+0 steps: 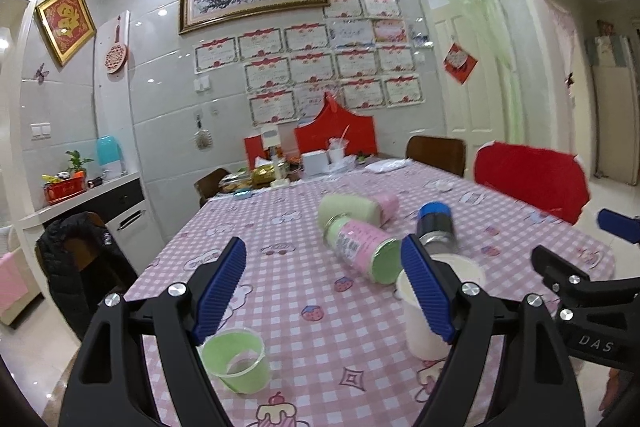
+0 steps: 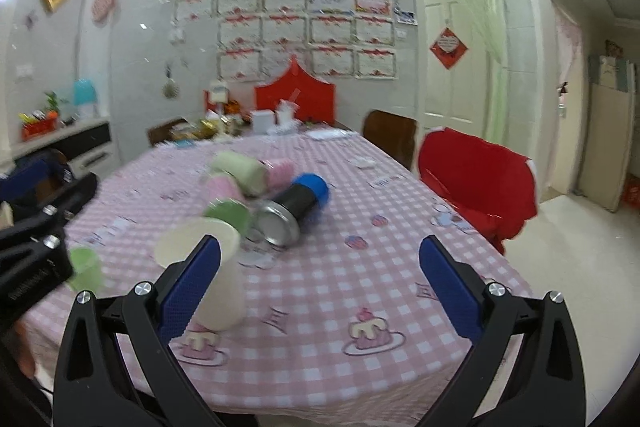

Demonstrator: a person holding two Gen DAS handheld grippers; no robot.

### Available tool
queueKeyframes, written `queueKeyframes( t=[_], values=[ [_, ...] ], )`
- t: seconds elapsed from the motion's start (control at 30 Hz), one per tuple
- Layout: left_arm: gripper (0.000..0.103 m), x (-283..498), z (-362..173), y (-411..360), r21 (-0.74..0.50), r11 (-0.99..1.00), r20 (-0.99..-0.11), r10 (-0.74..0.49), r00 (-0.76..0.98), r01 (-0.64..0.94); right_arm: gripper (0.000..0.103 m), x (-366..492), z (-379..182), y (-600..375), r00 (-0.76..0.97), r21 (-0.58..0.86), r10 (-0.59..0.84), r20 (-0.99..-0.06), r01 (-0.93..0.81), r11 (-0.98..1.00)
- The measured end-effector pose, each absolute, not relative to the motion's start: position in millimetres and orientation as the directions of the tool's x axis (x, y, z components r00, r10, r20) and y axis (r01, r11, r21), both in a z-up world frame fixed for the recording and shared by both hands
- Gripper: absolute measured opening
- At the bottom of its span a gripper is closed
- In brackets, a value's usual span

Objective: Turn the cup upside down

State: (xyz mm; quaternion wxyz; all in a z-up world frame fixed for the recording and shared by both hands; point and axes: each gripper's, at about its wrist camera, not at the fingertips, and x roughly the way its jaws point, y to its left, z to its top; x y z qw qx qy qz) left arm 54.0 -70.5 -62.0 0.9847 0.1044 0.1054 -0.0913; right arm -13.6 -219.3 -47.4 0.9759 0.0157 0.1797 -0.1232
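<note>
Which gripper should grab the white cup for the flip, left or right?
Probably left. The left gripper is open with the white cup just behind its right finger. The right gripper, also open, has the cup at its left finger, off centre.

Left wrist: looking forward and slightly down along open blue-padded fingers from the near table edge, close over the pink checked tablecloth, toward the certificate-covered wall. Right wrist: same heading, from a little further right, equally low. Shared by both: white cup, green cup, toppled bottles mid-table, red chair.
</note>
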Motion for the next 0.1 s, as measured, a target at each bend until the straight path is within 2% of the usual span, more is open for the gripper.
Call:
queueKeyframes(
  t=[0.1],
  values=[
    [0.079, 68, -74, -75, 0.232, 0.962, -0.274, -0.079, 0.959, 0.145, 0.096, 3, -66, -223, 0.872, -0.032, -0.257, -0.417, 0.268, 0.963]
  ],
)
